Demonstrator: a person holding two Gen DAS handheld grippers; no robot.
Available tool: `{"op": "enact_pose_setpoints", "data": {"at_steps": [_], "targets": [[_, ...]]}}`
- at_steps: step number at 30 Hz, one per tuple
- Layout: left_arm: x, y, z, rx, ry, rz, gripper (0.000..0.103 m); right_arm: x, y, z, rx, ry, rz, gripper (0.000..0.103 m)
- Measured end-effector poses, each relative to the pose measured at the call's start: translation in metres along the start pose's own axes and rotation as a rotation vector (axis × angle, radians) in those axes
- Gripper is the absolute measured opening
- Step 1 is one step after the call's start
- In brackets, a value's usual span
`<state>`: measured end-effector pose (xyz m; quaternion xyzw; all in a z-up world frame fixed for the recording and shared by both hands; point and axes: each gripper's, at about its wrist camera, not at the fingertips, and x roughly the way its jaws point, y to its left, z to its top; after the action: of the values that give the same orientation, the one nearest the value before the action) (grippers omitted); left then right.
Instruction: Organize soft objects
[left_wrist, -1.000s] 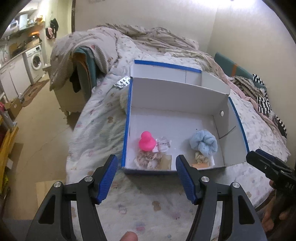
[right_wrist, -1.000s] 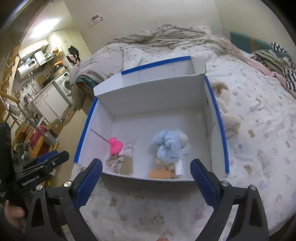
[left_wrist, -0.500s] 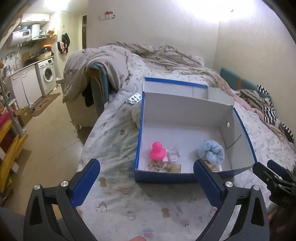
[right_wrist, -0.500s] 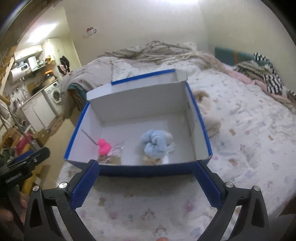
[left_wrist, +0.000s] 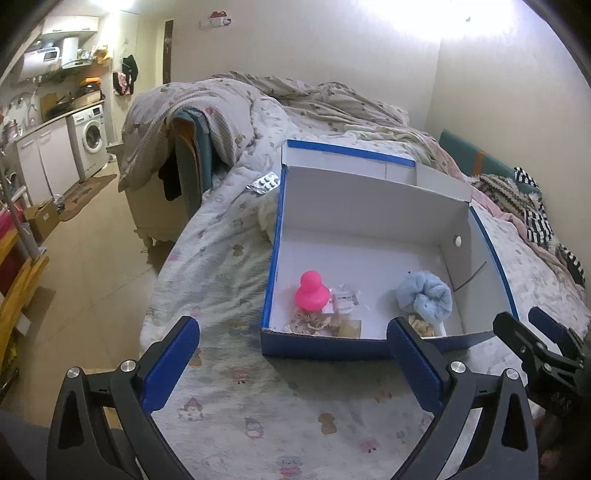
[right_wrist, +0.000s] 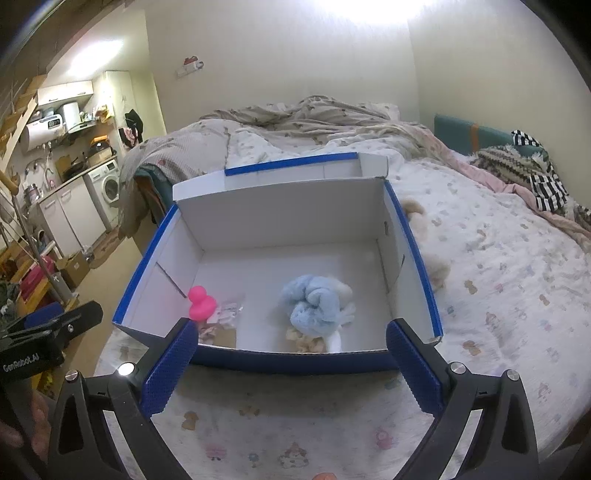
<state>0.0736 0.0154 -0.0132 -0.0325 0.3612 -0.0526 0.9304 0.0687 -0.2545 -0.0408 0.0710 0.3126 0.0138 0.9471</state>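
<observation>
I have both grippers hanging over the bed (left_wrist: 229, 258) just short of the box (right_wrist: 417, 266), and neither one carries anything. The left gripper (left_wrist: 291, 356) has just been opening its jaws and now they stand released, wide apart, nothing between them. The right gripper (right_wrist: 290, 365) is spread wide too, empty.

Inside the box I see the pink duck (left_wrist: 311, 291) near the left wall, the blue scrunchie (right_wrist: 314, 304) in the middle, and cream frilly bits by the near wall. Outside, a cream plush (right_wrist: 430, 254) lies on the bed, touching the box's right wall; that looks like the next piece to bring in.

To do this well, I'd send the right gripper around the box corner, come down on the plush from above, and bite its fattest part so the fluff doesn't slip. I'd lift clear of the blue rim before crossing, and drop it in the bare far half, apart from the scrunchie.
</observation>
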Motion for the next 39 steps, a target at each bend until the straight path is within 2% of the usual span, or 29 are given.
{"op": "enact_pose_setpoints", "data": {"at_steps": [19, 39], "targets": [[0.0014, -0.0058, -0.0057, 0.040, -0.006, -0.004, 0.101, 0.0011, -0.0045, 0.0010, 0.017, 0.006, -0.007, 0.103], [0.0029, -0.0058, -0.0060, 0.033, 0.009, -0.020, 0.101, -0.0002, -0.0035, 0.0006, 0.018, 0.009, -0.002, 0.103]]}}
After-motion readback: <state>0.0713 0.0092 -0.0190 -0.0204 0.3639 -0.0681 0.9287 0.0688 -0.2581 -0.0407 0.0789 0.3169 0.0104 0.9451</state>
